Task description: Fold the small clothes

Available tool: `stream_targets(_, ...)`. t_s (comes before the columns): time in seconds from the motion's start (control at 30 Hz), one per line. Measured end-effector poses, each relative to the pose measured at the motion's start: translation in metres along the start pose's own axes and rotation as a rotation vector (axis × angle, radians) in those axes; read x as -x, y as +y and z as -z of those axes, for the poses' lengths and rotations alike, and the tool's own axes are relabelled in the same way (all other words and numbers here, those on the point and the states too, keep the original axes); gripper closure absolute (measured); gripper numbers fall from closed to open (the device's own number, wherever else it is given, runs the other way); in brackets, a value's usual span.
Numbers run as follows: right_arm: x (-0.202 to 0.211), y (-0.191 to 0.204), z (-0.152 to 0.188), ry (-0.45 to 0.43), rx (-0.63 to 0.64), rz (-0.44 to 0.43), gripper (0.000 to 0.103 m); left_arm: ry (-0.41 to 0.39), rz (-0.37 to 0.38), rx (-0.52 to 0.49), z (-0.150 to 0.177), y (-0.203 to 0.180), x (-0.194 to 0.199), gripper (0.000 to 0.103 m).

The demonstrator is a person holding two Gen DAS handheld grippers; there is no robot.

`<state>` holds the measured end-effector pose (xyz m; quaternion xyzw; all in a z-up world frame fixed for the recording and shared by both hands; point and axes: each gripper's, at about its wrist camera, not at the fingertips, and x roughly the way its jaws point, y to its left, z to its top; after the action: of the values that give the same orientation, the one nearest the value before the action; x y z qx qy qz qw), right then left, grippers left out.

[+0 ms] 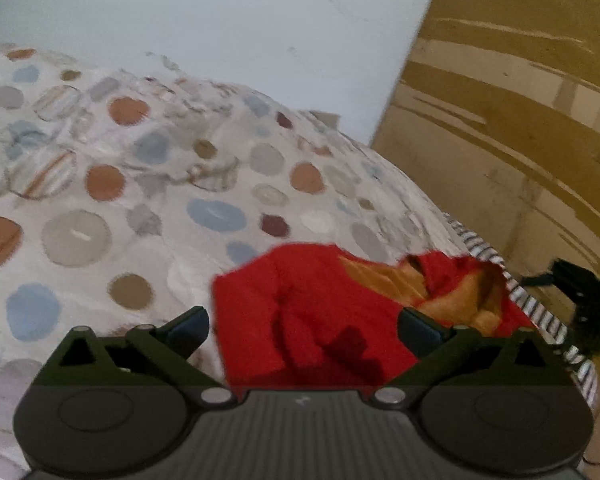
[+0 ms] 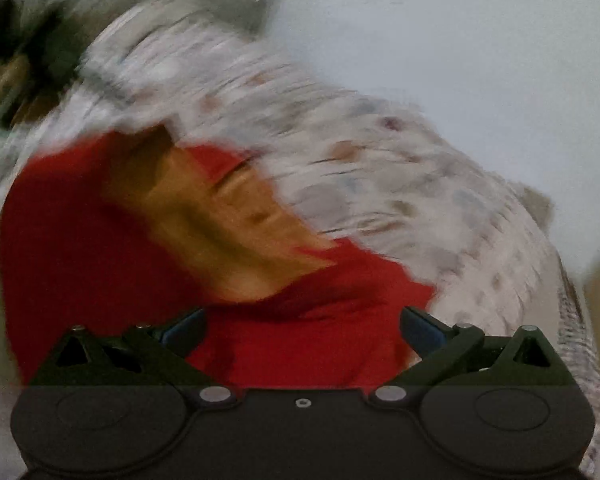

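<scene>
A small red garment (image 1: 320, 312) with an orange-yellow part (image 1: 452, 292) lies crumpled on a bed near its right edge. My left gripper (image 1: 304, 328) hovers just above its near end, jaws spread wide, pads (image 1: 188, 328) clear of the cloth. In the blurred right wrist view the same red garment (image 2: 100, 260) with its orange part (image 2: 220, 220) fills the lower left. My right gripper (image 2: 304, 328) stands over it with jaws wide apart and nothing pinched between the pads (image 2: 420, 330).
The bed carries a pale cover with coloured dots (image 1: 140, 200) and a striped border (image 1: 540, 312) along its right edge. A white wall (image 1: 220, 20) rises behind. A yellow-brown tiled floor (image 1: 520, 120) lies to the right, with a dark object (image 1: 580, 292) on it.
</scene>
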<state>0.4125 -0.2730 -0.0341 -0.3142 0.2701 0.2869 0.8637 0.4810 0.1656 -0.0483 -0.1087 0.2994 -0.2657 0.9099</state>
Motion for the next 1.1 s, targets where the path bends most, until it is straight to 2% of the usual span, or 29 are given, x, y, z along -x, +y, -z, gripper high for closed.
stream_targets(0.07, -0.016, 0.014, -0.009, 0.022, 0.086, 0.019, 0.001, 0.020, 0.052, -0.013, 0.002, -0.005, -0.005, 0.001)
stream_targets(0.17, -0.039, 0.010, -0.021, 0.030, 0.057, 0.041, 0.001, 0.066, 0.126, -0.081, 0.003, -0.018, -0.015, 0.001)
stream_targets(0.23, -0.056, 0.002, -0.026, 0.033, 0.035, 0.108, 0.001, 0.084, 0.127, -0.148, 0.005, -0.028, -0.020, 0.001)
stream_targets(0.3, -0.070, -0.011, -0.032, 0.020, -0.022, 0.228, 0.002, 0.074, 0.079, -0.213, 0.006, -0.038, -0.027, 0.001)
stream_targets(0.33, -0.073, -0.024, -0.036, 0.003, -0.097, 0.287, 0.002, 0.064, 0.048, -0.232, 0.005, -0.041, -0.031, 0.001)
stream_targets(0.4, -0.069, -0.051, -0.038, -0.037, -0.289, 0.345, 0.002, 0.052, -0.055, -0.230, 0.000, -0.041, -0.039, 0.001)
stream_targets(0.5, -0.060, -0.085, -0.032, -0.060, -0.497, 0.386, 0.002, 0.025, -0.193, -0.135, -0.011, -0.027, -0.048, 0.001)
stream_targets(0.57, -0.053, -0.093, -0.025, -0.062, -0.523, 0.397, 0.001, -0.004, -0.273, -0.025, -0.017, -0.011, -0.046, 0.002)
stream_targets(0.63, -0.045, -0.091, -0.016, -0.055, -0.511, 0.400, 0.001, -0.024, -0.312, 0.052, -0.019, 0.002, -0.041, 0.002)
stream_targets(0.7, -0.034, -0.088, -0.005, -0.066, -0.515, 0.360, 0.001, -0.063, -0.256, 0.089, -0.017, 0.011, -0.027, 0.002)
stream_targets(0.77, -0.025, -0.084, 0.005, -0.103, -0.530, 0.264, 0.001, -0.092, -0.134, 0.096, -0.014, 0.015, -0.013, 0.001)
stream_targets(0.83, -0.019, -0.077, 0.013, -0.112, -0.529, 0.164, 0.001, -0.092, -0.010, 0.049, -0.011, 0.012, -0.004, 0.001)
stream_targets(0.87, -0.017, -0.073, 0.015, -0.116, -0.519, 0.127, 0.001, -0.081, 0.024, 0.008, -0.010, 0.009, -0.001, 0.001)
stream_targets(0.93, -0.018, -0.065, 0.017, -0.119, -0.496, 0.065, 0.001, -0.035, 0.051, -0.087, -0.008, 0.000, -0.004, 0.001)
stream_targets(1.0, -0.022, -0.057, 0.015, -0.109, -0.463, 0.044, 0.001, 0.011, 0.057, -0.149, -0.006, -0.011, -0.012, 0.001)
stream_targets(1.1, -0.038, -0.049, 0.009, -0.075, -0.409, 0.037, 0.010, 0.087, 0.065, -0.190, -0.005, -0.018, -0.033, 0.001)
